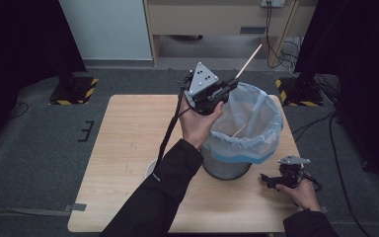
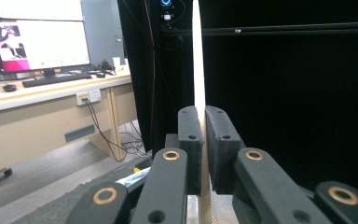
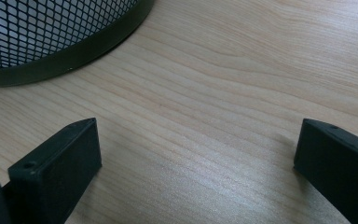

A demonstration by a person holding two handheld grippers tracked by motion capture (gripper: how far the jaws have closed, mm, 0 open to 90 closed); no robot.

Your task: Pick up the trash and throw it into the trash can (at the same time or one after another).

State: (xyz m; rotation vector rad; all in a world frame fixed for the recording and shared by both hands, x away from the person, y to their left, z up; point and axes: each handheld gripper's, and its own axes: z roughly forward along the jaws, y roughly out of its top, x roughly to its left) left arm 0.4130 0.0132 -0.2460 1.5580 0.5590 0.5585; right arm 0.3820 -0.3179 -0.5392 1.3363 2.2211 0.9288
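While the left gripper [image 1: 225,92] is hovering at the upper middle of the high view, over the far left rim of the bin [image 1: 242,129], the job of throwing away the stick [image 1: 249,61] is looking well advanced but not finished. That thin pale stick is being pinched between the two black pads [image 2: 189,135], which are standing almost together with only its width between them; in the left gripper view it is rising straight up from the pads toward the top of the frame. In the high view its free end is slanting up and to the right, past the bin and above the floor beyond the table [image 1: 128,148]. A second pale sliver is showing inside the blue-white liner [image 1: 271,123]; I judge it to be the lower part of the same stick, though it could be another piece already dropped.

What is remaining, as I read it, is bringing the stick fully over the opening and letting go. The right gripper [image 1: 266,180] is resting at the lower right of the high view, on the tabletop near the bin's base. Its pads [image 3: 56,163] are standing wide apart over bare wood, gripping nothing, with the mesh wall [image 3: 51,28] at the upper left of its own view.
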